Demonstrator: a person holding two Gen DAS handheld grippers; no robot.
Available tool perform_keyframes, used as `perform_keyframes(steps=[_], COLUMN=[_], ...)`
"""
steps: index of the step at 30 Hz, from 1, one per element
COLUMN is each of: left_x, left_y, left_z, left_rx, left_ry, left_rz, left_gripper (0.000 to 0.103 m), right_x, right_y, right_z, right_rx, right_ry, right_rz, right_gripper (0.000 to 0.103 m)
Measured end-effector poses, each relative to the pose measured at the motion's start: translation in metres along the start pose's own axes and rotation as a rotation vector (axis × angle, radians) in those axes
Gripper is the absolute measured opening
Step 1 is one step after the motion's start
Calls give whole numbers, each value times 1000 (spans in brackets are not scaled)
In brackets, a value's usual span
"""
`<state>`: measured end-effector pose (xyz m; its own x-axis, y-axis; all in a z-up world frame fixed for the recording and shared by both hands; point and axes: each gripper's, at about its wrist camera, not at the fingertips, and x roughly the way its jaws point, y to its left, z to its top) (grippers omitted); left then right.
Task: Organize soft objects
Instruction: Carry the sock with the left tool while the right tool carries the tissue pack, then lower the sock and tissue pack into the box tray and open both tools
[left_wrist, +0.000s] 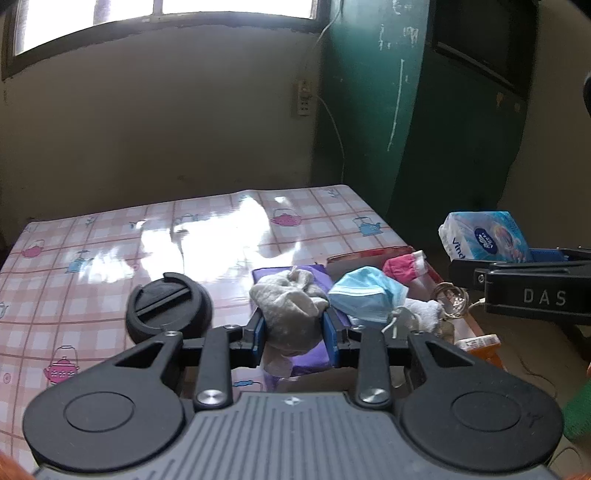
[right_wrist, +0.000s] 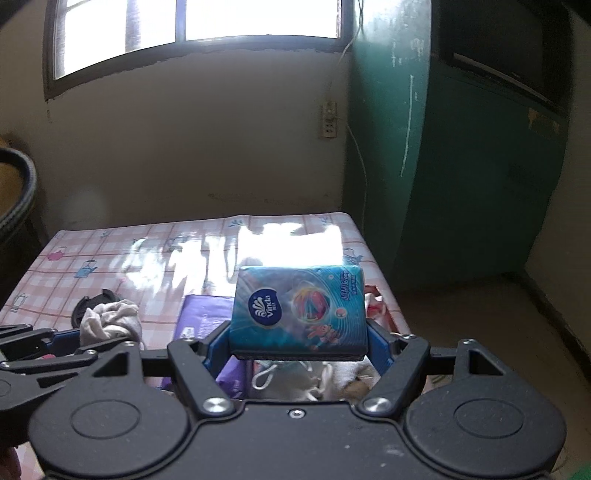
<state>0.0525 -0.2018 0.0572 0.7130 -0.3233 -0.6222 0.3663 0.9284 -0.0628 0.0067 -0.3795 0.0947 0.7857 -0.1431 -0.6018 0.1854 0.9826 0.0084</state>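
Note:
My left gripper (left_wrist: 295, 332) is shut on a crumpled grey-white cloth (left_wrist: 290, 306) and holds it above a purple packet (left_wrist: 310, 354) on the table. My right gripper (right_wrist: 299, 339) is shut on a blue Vinda tissue pack (right_wrist: 299, 310), held in the air above a red-rimmed box. In the left wrist view the tissue pack (left_wrist: 484, 236) and the right gripper (left_wrist: 532, 291) show at the right. A blue face mask (left_wrist: 365, 291), a pink cloth (left_wrist: 402, 267) and a white cloth (left_wrist: 424, 314) lie in the box (left_wrist: 369, 254). The grey cloth also shows in the right wrist view (right_wrist: 110, 321).
A black round lid (left_wrist: 168, 306) lies on the pink checked tablecloth (left_wrist: 92, 258) left of the cloth. A coil of string (left_wrist: 450, 299) and an orange packet (left_wrist: 480, 343) sit at the box's right end. A green cabinet (right_wrist: 461, 166) stands right of the table.

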Motion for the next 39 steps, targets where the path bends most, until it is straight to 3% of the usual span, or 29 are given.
perform_keyframes(steps=[16,39], left_x=[16,52], left_y=[-40,-75], left_z=[-1,2], left_rx=[36,79], left_ry=[25,54], left_rz=[-92,-130], left_gripper=[34,34], right_x=[4,31], right_y=[-45,-68], right_z=[-12,-7], right_rx=[37,68], right_ry=[35,64], right_rz=[-39,-36], right_gripper=[87,87])
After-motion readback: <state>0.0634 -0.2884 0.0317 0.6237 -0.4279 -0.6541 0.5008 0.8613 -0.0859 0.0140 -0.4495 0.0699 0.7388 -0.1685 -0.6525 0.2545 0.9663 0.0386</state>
